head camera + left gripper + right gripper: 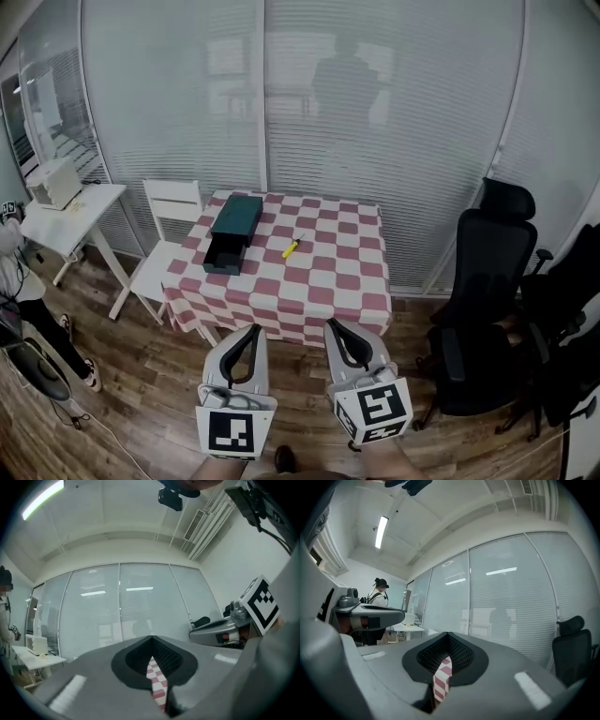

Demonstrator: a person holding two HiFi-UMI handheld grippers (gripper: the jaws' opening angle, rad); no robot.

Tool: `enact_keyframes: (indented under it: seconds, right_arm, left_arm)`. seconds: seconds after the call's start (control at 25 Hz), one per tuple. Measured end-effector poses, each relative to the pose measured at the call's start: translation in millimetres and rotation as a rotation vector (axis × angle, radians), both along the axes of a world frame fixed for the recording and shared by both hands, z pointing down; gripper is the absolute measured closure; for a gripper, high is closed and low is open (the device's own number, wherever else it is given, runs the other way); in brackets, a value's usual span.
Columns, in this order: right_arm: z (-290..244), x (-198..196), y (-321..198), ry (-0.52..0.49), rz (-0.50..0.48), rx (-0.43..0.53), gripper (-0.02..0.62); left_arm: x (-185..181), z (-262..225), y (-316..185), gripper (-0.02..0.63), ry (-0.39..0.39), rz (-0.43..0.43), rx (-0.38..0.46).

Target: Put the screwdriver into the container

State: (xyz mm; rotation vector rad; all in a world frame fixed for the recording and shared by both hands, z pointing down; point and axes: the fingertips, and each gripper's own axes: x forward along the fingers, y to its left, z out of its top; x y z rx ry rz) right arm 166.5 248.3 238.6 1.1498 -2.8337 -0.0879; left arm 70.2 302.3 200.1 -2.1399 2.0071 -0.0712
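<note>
A yellow-handled screwdriver (292, 247) lies near the middle of the red-and-white checked table (319, 291). To its left stands a dark green container (235, 221), its lower drawer (223, 259) pulled out toward me. Both grippers hang over the wooden floor, short of the table's near edge and well apart from the screwdriver. My left gripper (250, 329) (151, 638) is shut and holds nothing. My right gripper (334, 326) (448, 633) is shut and empty too. In each gripper view only a sliver of checked cloth (157, 685) (441, 679) shows between the jaws.
A white chair (172, 203) stands at the table's left side, with a white side table (77, 212) carrying a white device (53, 181) beyond it. Black office chairs (488, 275) crowd the right. A person (17, 281) stands at the far left. A glass wall with blinds (300, 103) lies behind.
</note>
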Motion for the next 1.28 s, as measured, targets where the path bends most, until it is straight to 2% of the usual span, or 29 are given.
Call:
enact_keyframes:
  seconds: [0.36,0.72,1.28]
  right_arm:
    - [4.4,-42.4,-29.2,0.001,0.0,0.003,0.571]
    - [30.7,-60.7,-71.8,0.012,0.009,-0.055,0.571]
    - [50.4,-95.3,-238.2,0.012,0.022,-0.117,0.571]
  left_arm:
    - [-34.1,6.9,-32.4,0.606,0.007,0.036,0.005]
    - [-55.8,34.6,-71.7,0.606,0.024,0.031,-0.062]
    - [-93.3,47.3,-227.4,0.606,0.008,0.017,-0.108]
